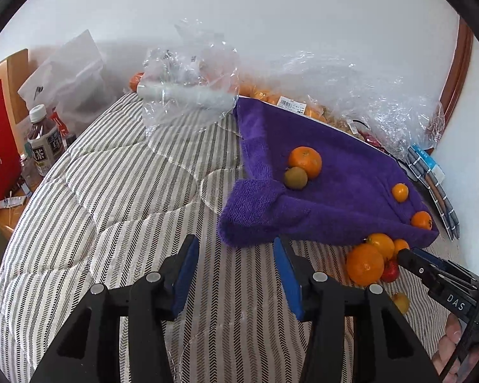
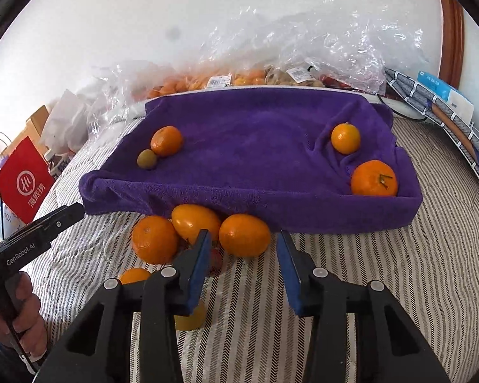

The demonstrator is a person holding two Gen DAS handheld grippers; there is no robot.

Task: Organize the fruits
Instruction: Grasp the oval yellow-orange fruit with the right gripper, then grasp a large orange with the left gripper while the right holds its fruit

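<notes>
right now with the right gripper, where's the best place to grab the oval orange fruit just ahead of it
Grip the oval orange fruit across its short axis, coming from the near side. Its long axis lies left to right, so the middle suits the open right gripper best. The purple towel edge sits close behind it, and the yellow fruit crowds its left.

Bright soft daylight, faint shadows, heavy fisheye edge warp, dark corners.
</notes>
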